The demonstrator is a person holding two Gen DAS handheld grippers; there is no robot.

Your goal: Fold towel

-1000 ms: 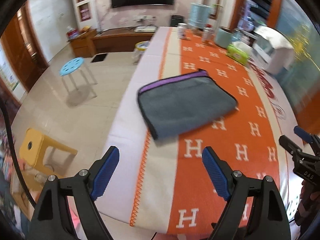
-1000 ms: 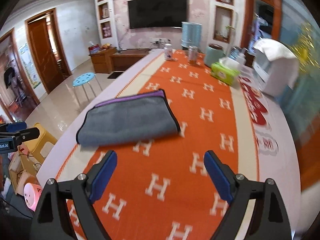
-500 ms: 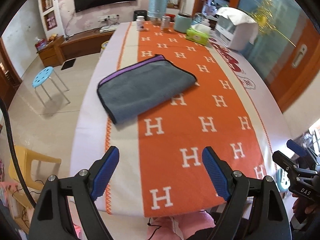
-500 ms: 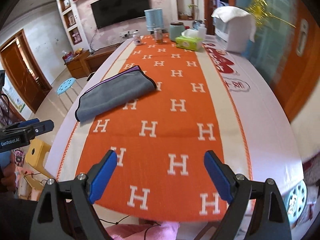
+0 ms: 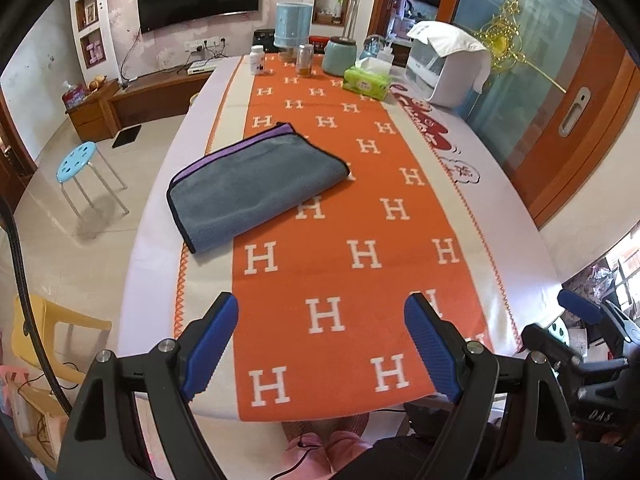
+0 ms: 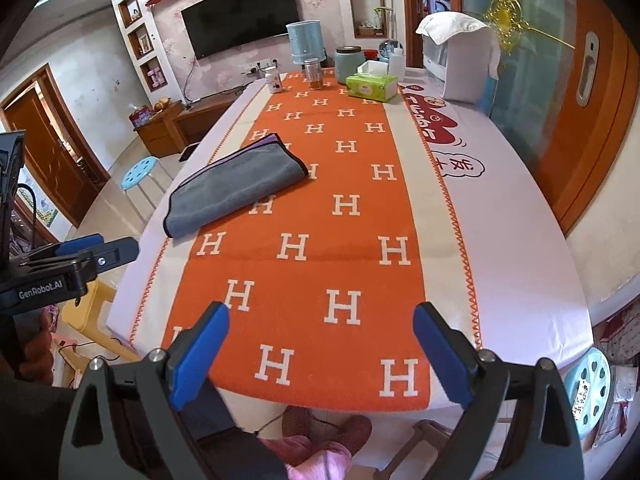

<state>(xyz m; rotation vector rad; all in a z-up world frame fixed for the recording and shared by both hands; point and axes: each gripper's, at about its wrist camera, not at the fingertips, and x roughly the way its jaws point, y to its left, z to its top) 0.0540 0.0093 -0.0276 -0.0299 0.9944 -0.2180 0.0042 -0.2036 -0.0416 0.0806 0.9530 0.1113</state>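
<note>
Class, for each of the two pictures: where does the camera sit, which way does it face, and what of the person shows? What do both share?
Left wrist: sits on the left gripper, facing down the table at the folded towel; jaws wide, right gripper at its right edge.
Right wrist: sits on the right gripper, facing likewise; jaws wide, left gripper at its left edge.
Shared: towel, green tissue box, television.

Yellow chair [image 5: 56,336], left of the left gripper's fingers: partly cut off by the lens rim. Blue stool [image 6: 588,376], right of the right gripper's fingers: partly hidden behind the table [image 6: 532,240] edge. Towel [image 5: 256,188] underside: hidden. Tissue box [image 6: 372,87] print, far ahead: too small to be read.
</note>
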